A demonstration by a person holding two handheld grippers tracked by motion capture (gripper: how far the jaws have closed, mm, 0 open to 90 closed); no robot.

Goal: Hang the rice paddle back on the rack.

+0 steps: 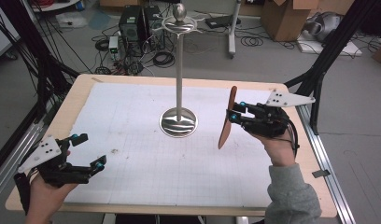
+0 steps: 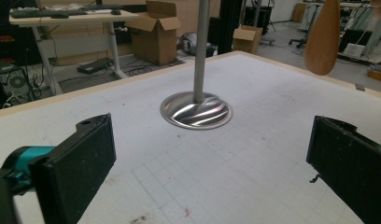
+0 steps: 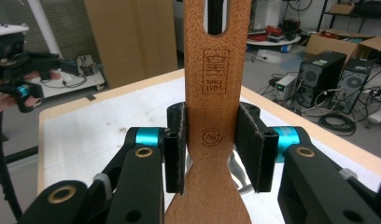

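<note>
Wooden spatula [image 3: 216,93] is riding clamped in the right gripper [image 1: 237,115], wanting its slot steered squarely onto the stand [image 1: 179,70]'s hook, left gripper [image 1: 88,150] waiting wide open.

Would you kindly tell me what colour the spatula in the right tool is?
Warm reddish-brown wood, the spatula shows best in the right gripper view.

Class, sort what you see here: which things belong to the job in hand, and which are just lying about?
In the job:
wooden spatula, clamped in the right tool
metal hanging stand
left tool, open

Lying about:
cardboard boxes
computer towers
floor cables
</note>
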